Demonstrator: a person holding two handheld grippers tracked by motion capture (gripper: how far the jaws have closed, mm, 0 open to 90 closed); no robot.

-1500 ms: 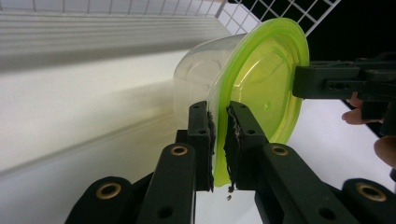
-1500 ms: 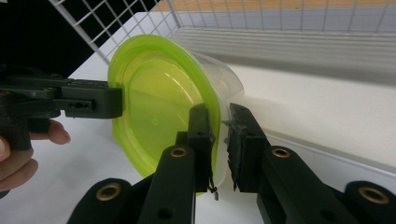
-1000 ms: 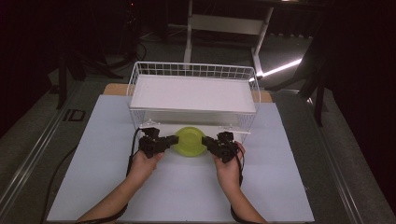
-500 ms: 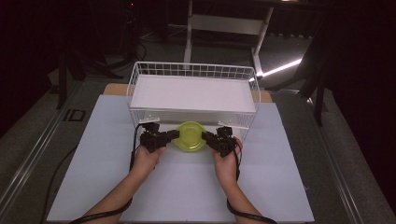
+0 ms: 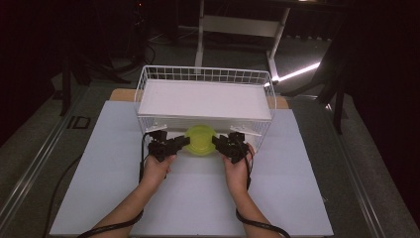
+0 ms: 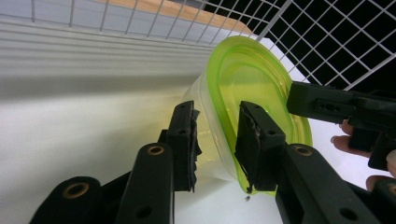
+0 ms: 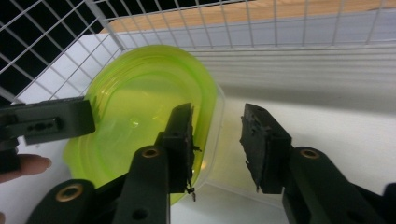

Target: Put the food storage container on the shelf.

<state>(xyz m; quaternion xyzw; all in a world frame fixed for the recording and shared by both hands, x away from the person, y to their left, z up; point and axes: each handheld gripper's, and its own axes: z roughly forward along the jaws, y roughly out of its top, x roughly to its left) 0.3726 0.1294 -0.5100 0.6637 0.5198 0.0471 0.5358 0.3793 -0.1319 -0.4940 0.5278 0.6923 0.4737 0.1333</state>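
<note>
Two tools, mine, left point(image 5: 182, 142) and right point(image 5: 218, 141), each clamped on rim of light, slippery green-lidded plastic container point(image 5: 200, 139) beside wire basket point(image 5: 204, 74).

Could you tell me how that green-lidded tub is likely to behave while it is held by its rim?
The tub looks like thin translucent plastic, so its wall may flex under the left gripper and right gripper. It appears empty, so probably light. Its glossy lid suggests it could slip, since each gripper has only a small hold at the rim.
</note>
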